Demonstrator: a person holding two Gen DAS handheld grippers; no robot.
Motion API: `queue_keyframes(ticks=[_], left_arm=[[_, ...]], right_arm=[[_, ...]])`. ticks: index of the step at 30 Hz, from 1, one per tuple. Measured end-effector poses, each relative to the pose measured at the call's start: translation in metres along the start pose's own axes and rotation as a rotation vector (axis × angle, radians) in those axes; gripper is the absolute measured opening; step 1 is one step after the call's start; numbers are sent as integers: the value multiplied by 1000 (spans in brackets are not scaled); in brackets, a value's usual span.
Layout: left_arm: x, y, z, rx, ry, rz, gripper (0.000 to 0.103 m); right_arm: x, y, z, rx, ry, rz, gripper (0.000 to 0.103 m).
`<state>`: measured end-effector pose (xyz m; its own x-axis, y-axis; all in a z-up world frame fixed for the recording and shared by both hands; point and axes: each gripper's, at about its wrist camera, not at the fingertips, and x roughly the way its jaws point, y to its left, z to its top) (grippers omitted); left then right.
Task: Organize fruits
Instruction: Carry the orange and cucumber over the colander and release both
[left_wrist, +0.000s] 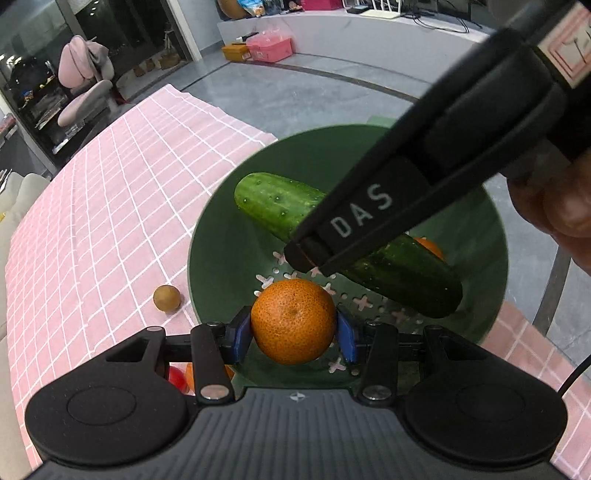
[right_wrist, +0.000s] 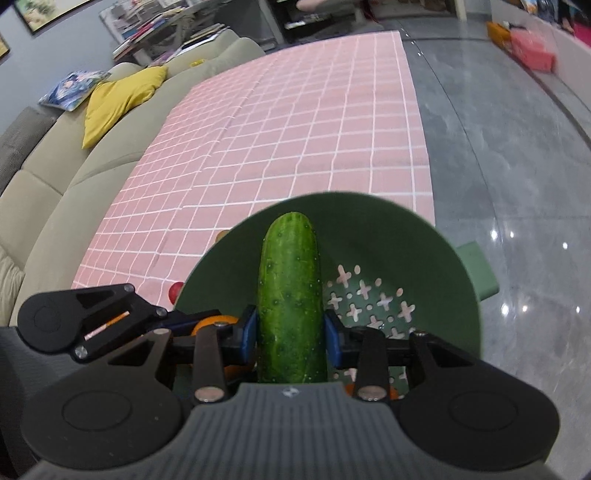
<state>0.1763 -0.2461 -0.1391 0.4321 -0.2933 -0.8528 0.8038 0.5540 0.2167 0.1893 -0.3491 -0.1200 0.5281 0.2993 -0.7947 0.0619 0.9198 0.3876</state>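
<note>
Left tool (left_wrist: 294, 328) clamps an orange (left_wrist: 293, 320) between blue pads, right tool (right_wrist: 290, 328) grips a cucumber (right_wrist: 290, 295) lengthwise, both held over the green colander (left_wrist: 221, 236) on the pink checked surface (left_wrist: 110, 184), small brown fruit (left_wrist: 167, 298) just beside its rim.

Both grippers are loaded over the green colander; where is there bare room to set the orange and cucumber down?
Free: the perforated colander floor right of the cucumber, and the pink checked tablecloth beyond the rim. Crowded: around the orange, where both grippers meet, with another orange behind.
</note>
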Motion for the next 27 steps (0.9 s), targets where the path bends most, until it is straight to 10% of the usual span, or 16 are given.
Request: queue_keyframes(ticks=[15,18,27], left_arm=[[-5,0,-1,-41,-20,15,61],[-15,2,1,-64,-51,22,71],[-68,20,-9,-155,-123,36,71]], right_arm=[[26,-3,0,-1,50,-67,37],[17,1,2,-7,26,-48,58],[-16,9,7,-9,-52,-44,48]])
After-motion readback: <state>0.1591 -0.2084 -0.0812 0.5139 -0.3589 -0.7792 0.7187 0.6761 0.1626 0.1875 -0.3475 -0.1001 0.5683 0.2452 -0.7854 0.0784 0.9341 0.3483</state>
